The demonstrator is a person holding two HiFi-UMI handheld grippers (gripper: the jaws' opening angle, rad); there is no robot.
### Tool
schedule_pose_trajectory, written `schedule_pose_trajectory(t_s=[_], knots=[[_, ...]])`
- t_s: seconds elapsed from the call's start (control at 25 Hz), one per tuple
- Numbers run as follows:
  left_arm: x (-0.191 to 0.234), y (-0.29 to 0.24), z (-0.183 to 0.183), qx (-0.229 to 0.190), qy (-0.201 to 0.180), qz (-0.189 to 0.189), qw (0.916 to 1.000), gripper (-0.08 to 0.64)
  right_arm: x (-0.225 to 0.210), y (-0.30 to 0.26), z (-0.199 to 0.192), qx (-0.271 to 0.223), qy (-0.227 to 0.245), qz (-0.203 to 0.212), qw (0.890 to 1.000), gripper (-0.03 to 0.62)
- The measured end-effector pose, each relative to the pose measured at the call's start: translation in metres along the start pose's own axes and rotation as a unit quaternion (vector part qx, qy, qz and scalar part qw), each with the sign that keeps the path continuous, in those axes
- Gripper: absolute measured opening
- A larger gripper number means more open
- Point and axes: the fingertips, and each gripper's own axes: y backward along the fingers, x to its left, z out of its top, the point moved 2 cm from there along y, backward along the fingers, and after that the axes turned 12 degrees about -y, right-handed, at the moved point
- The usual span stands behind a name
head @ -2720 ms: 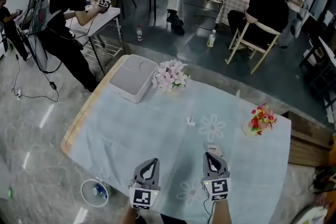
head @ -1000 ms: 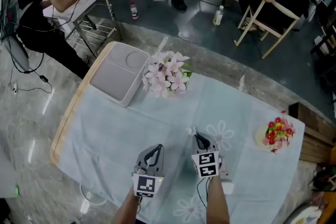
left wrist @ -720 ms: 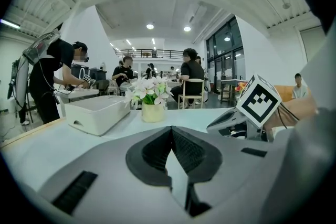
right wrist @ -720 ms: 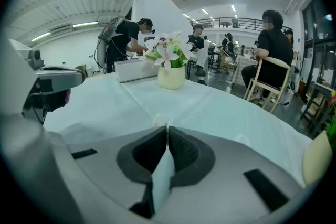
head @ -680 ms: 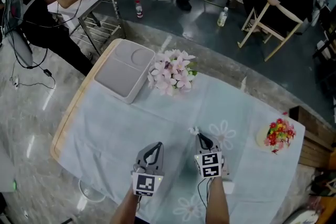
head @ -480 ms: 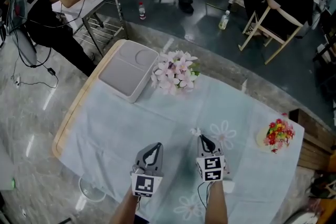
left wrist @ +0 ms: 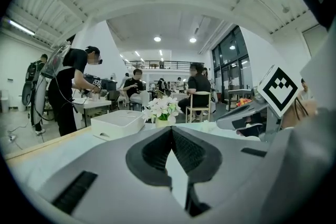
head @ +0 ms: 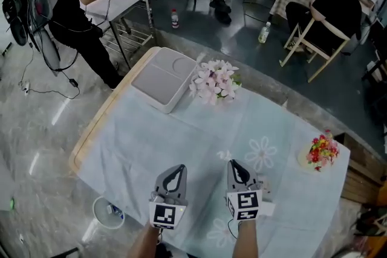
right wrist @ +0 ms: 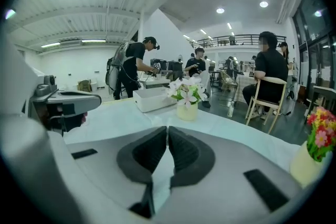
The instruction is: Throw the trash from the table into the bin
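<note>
A small white scrap (head: 225,154) lies on the pale blue tablecloth (head: 151,142), just beyond the tip of my right gripper (head: 233,164). The right gripper's jaws are shut with nothing between them (right wrist: 167,128). A white wrapper (head: 266,208) shows partly beside that gripper's marker cube. My left gripper (head: 175,173) hangs beside it to the left, also shut and empty (left wrist: 171,128). The round white bin (head: 109,213) stands on the floor off the table's near left corner, with something blue inside.
A white lidded box (head: 163,78) and a vase of pink flowers (head: 214,81) stand at the table's far side. A pot of red flowers (head: 320,151) sits at the right edge. People, chairs and tables fill the room beyond.
Both grippers have lifted off the cloth toward the camera. The right gripper's tip has drawn back a little from the white scrap. The bin has come fully into view at lower left.
</note>
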Motion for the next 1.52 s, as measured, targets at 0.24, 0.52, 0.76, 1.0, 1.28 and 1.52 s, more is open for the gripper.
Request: schedule_pose_trajectory(t_s=[0.24,0.52,0.76,1.0,1.28,1.52], knots=[[0.028,0.059,-0.011,0.009,0.012,0.035,0.9993,0.008,0.072,0.018,0.001,-0.006,0.041,0.030,0.999,0.020],[0.079,0.146,-0.037,0.026,0.016,0.094,0.9951,0.008,0.167,0.020,-0.013,0.001,0.060,0.094,0.994,0.018],[0.128,0.231,-0.057,0.041,0.015,0.151,0.9875,0.008,0.270,0.028,-0.022,0.007,0.085,0.160,0.983,0.018],[0.169,0.325,-0.082,0.060,0.037,0.230,0.9707,0.008,0.381,0.036,-0.045,0.020,0.111,0.247,0.962,0.018],[0.199,0.435,-0.122,0.091,0.057,0.307,0.9456,0.008,0.505,0.055,-0.085,0.041,0.143,0.342,0.928,0.018],[0.211,0.522,-0.162,0.113,0.069,0.355,0.9256,0.008,0.588,0.074,-0.149,0.075,0.172,0.396,0.899,0.018]])
